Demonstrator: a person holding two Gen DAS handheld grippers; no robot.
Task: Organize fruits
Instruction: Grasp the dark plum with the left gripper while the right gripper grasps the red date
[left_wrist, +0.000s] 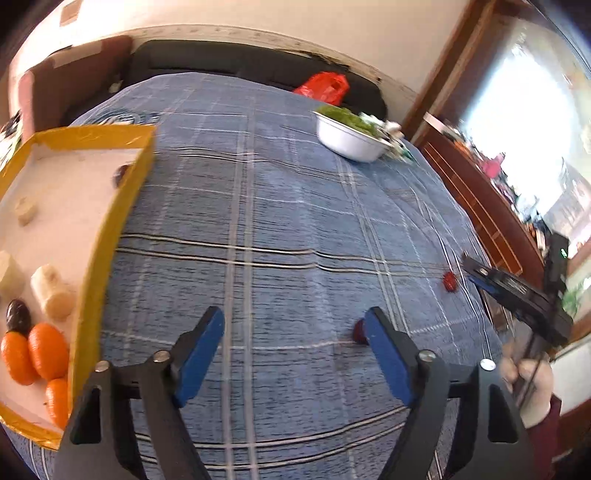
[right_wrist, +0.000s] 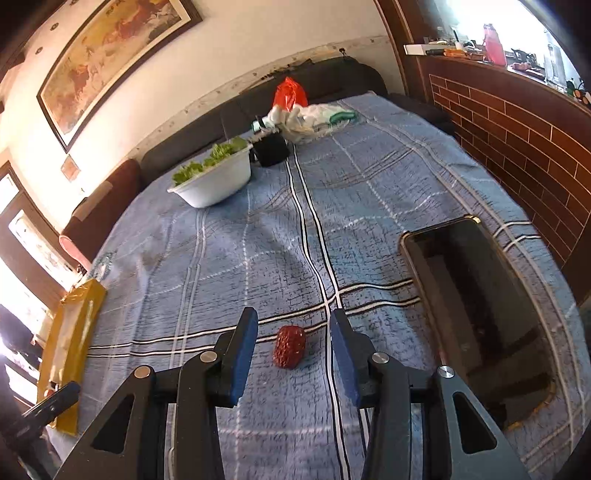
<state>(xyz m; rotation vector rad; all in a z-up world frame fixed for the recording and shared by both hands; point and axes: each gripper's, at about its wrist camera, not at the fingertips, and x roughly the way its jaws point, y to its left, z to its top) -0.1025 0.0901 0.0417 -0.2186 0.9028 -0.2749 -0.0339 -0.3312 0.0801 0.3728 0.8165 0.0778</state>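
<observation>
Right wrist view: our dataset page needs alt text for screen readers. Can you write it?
The open right gripper hovers low over a blue plaid tablecloth, its blue fingers either side of a wrinkled red date. Beyond are a white bowl of greens and a dark tray at right.

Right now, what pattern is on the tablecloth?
Blue plaid tablecloth with white and black stripes, clearest in the right wrist view.

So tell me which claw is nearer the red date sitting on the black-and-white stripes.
Right. The right claw is open around the date; the left claw is farther off, beside a second date.
</observation>
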